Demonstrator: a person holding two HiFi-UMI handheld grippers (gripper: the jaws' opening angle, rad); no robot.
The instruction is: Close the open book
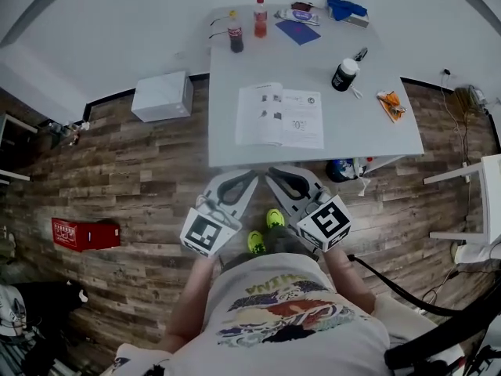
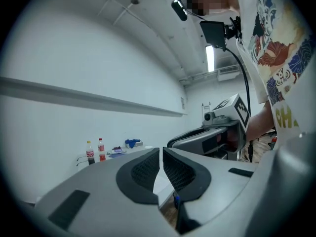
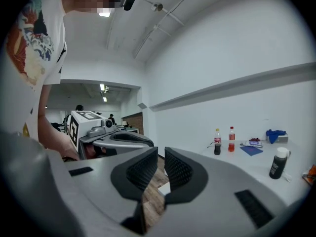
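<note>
The open book (image 1: 279, 116) is laid flat on the surface (image 1: 368, 124); the left tongs (image 1: 250, 176) and right tongs (image 1: 271, 175) are held pressed together, empty, short of its edge.

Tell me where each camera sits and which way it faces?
Head view: on the person's head, looking steeply down at table and open book; shirt and shoes show.
Left gripper view: on the left hand-held gripper, looking along its shut jaws; shirt at right.
Right gripper view: on the right hand-held gripper, looking along its shut jaws; shirt at left.
Shared: both gripper views show the two bottles and the other hand-held gripper.
</note>
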